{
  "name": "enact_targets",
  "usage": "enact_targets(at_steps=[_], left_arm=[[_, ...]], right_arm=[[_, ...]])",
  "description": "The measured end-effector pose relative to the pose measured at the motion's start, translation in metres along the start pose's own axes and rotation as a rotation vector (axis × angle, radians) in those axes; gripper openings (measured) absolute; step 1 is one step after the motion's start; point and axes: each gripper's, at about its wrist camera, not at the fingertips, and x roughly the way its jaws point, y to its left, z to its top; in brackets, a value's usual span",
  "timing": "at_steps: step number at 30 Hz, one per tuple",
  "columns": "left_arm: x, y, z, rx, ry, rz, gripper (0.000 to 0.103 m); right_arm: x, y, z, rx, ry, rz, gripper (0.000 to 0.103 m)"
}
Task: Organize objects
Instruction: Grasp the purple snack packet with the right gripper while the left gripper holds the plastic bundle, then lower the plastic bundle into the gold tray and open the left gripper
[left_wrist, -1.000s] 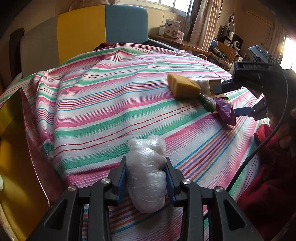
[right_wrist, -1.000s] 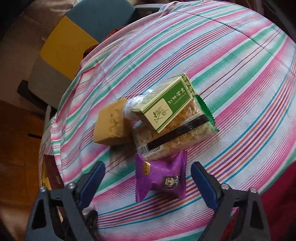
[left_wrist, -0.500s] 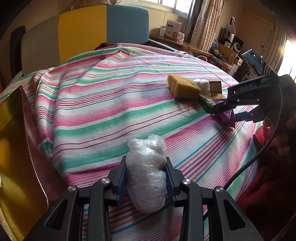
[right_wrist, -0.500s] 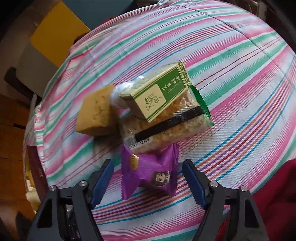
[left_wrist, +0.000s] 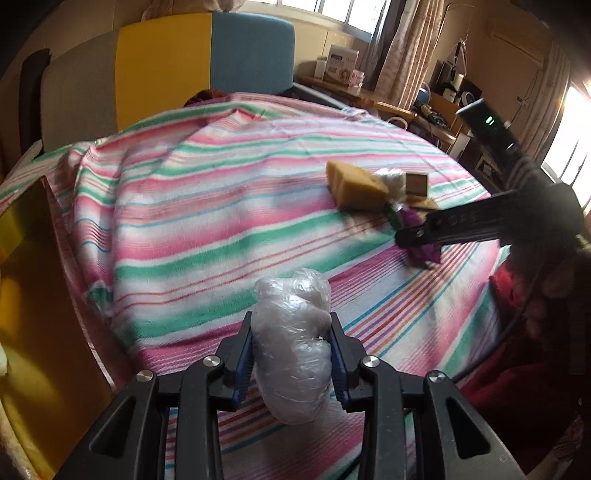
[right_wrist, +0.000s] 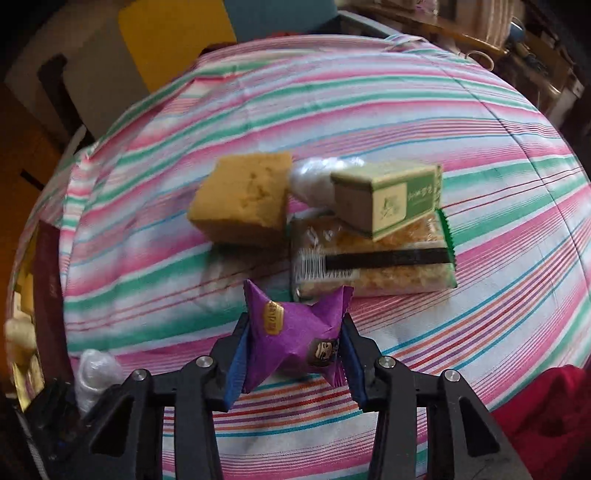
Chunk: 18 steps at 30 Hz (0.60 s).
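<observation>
My left gripper (left_wrist: 291, 321) is shut on a white bundle wrapped in clear plastic (left_wrist: 291, 354), its jaws closing a touch tighter, low over the near edge of the striped tablecloth (left_wrist: 207, 206). My right gripper (right_wrist: 294, 328) points steeply down and its jaws are closing on a purple snack packet (right_wrist: 291, 343); both pads press it and the wrapper crumples. Just beyond lie a yellow sponge block (right_wrist: 242, 192), a clear crisp-rice pack (right_wrist: 373, 262) with a green box (right_wrist: 391, 195) on top, and a small plastic wad (right_wrist: 314, 177). The left wrist view shows the right gripper (left_wrist: 417, 236) at the right.
A chair back in yellow and blue (left_wrist: 207, 55) stands behind the table. A dark red board (right_wrist: 46, 280) leans at the table's left edge. Red cloth (right_wrist: 546, 402) lies at the near right. A cluttered desk (left_wrist: 369, 96) fills the back right.
The right gripper's jaws closed from wide apart onto the purple packet, which now bulges between the pads; the gripper also rolled and shifted. The left gripper kept still with its bundle.
</observation>
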Motion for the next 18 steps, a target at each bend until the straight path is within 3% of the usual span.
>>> enact_targets(at_steps=[3, 7, 11, 15, 18], left_arm=[[-0.026, 0.013, 0.011, -0.058, -0.049, -0.026, 0.035], [-0.062, 0.062, 0.028, -0.188, -0.099, -0.017, 0.035], [-0.072, 0.130, 0.037, -0.307, -0.077, 0.074, 0.035], [-0.055, 0.205, 0.035, -0.421, 0.007, 0.194, 0.035], [-0.049, 0.237, 0.036, -0.459, 0.021, 0.264, 0.035]], right_arm=[[0.002, 0.010, -0.001, -0.003, 0.000, 0.000, 0.047], [0.002, 0.012, -0.005, -0.015, 0.000, -0.009, 0.047], [0.008, 0.020, 0.003, -0.025, 0.000, -0.017, 0.048], [0.010, 0.022, 0.005, -0.035, -0.001, -0.022, 0.050], [0.009, 0.023, 0.005, -0.042, -0.001, -0.022, 0.050]])
